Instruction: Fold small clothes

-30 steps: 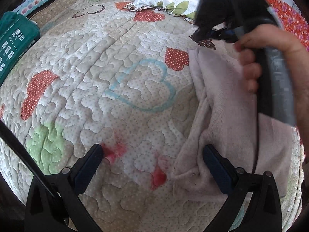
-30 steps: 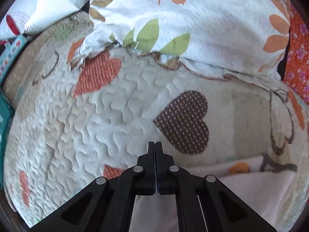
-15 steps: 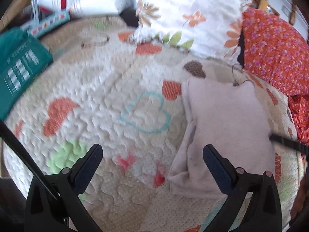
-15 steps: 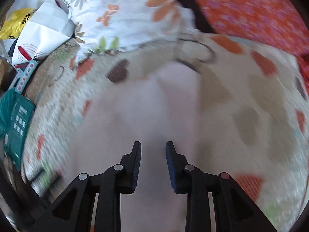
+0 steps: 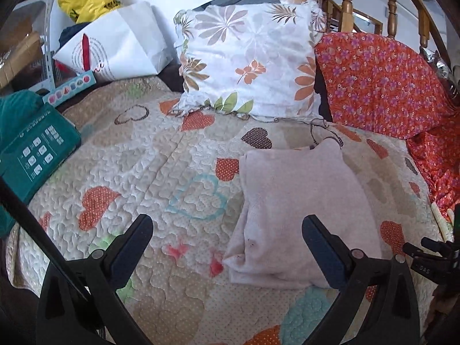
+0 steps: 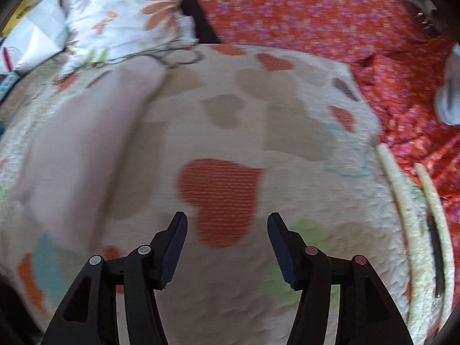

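A pale pink folded garment [image 5: 302, 210] lies flat on the heart-patterned quilt [image 5: 161, 172], right of centre in the left wrist view. It also shows blurred at the left of the right wrist view [image 6: 86, 132]. My left gripper [image 5: 227, 238] is open and empty, held above the quilt just before the garment's near left edge. My right gripper [image 6: 227, 230] is open and empty over a red heart on the quilt [image 6: 287, 132], to the right of the garment.
A floral pillow [image 5: 250, 57] and an orange flowered cloth [image 5: 382, 86] lie at the back and right. A teal box [image 5: 34, 155] sits at the left edge, a white paper bag [image 5: 120, 46] behind it. Wooden railing [image 5: 348, 3] stands at the back.
My right gripper opened, let go of the garment's far edge and swung away to the right. My left gripper pulled back and up, so more of the bed shows.
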{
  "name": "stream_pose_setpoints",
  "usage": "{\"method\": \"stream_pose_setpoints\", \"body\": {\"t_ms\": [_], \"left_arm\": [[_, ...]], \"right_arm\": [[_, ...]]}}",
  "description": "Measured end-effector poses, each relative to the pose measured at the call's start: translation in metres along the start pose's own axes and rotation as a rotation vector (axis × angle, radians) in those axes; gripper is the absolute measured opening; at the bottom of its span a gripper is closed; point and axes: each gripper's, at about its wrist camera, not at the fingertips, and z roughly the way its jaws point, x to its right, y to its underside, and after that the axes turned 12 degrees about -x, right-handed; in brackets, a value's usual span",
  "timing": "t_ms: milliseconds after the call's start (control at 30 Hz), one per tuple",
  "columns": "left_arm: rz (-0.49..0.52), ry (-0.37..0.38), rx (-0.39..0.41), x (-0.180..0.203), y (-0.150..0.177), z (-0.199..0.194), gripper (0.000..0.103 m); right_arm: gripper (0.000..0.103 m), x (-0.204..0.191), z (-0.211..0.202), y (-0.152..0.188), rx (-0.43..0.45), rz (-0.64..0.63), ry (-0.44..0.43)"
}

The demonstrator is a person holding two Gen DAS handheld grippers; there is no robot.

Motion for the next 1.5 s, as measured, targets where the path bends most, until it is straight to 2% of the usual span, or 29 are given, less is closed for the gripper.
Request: {"method": "stream_pose_setpoints", "body": {"t_ms": [100, 133, 167, 233, 400, 800, 1333, 1500], "left_arm": [[-0.031, -0.004, -0.028, -0.005, -0.003, 0.007, 0.103], [-0.037, -0.007, -0.033, -0.006, -0.004, 0.008, 0.103], [-0.039, -0.010, -0.036, -0.007, -0.004, 0.009, 0.103], [-0.043, -0.022, -0.042, -0.007, -0.004, 0.012, 0.103], [-0.045, -0.041, -0.060, -0.007, -0.004, 0.018, 0.103], [-0.032, -0.054, -0.082, -0.003, -0.006, 0.027, 0.103], [-0.006, -0.109, -0.090, 0.002, 0.000, 0.036, 0.103], [-0.020, -0.104, -0.046, -0.002, -0.003, 0.026, 0.103]], "right_arm": [[0.066, 0.018, 0.020, 0.000, -0.009, 0.015, 0.054], [0.070, 0.023, 0.024, -0.001, -0.013, 0.025, 0.049], [0.078, 0.029, 0.026, -0.001, -0.007, 0.043, 0.032], [0.086, 0.043, 0.029, -0.002, 0.004, 0.093, 0.001], [0.102, 0.078, 0.052, -0.008, -0.019, 0.198, -0.090], [0.103, 0.081, 0.056, -0.003, 0.058, 0.203, -0.070], [0.103, 0.081, 0.055, -0.003, 0.050, 0.210, -0.074], [0.103, 0.081, 0.055, -0.003, 0.052, 0.208, -0.076]]}}
